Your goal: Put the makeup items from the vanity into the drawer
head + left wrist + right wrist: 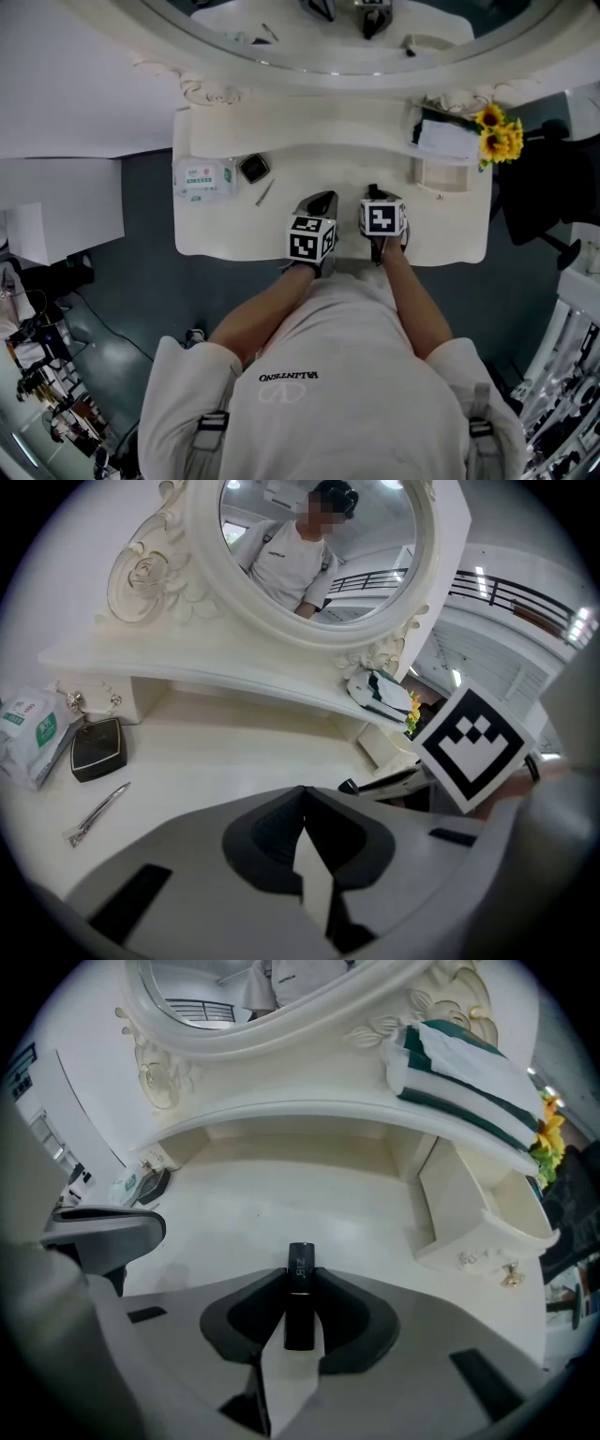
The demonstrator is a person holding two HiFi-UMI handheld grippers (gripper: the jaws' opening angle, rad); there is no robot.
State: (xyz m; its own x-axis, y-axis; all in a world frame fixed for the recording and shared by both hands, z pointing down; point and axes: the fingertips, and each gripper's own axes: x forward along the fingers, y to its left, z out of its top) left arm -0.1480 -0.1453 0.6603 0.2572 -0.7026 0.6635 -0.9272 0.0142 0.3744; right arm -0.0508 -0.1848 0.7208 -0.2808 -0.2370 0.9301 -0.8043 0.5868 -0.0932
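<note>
Grip comes first: the right gripper [300,1277] has its jaws pinched on a short black tube [300,1312] — a lipstick, by its shape. The tube stands nearly upright between the pads, its capped end poking out past the tips, over the front part of the vanity top [309,1204]. Whether its lower end rests on that surface I cannot tell. The tube is smooth, glossy and narrow, so I judge it could swivel or slip in a light hold. A firm, even squeeze on its middle and a straight lift with no twist of the wrist should keep it square on the way to the drawer. No open drawer shows in any view, so one has to be found or opened first; the only candidate I see is a small knobbed side unit [469,1213] on the right. The left gripper [302,799] hangs close beside, jaws pressed together on nothing, free for that job.

Further back on the left lie the other things: a flat, square, glossy black compact [98,749], a slim metal hair clip [97,813] and a soft, crinkled wipes packet [28,731]. The vanity is hard, matt cream with carved scrolls round an oval mirror [319,546] — a folded green-and-white cloth [459,1063] and sunflowers [497,136] sit at its right end
</note>
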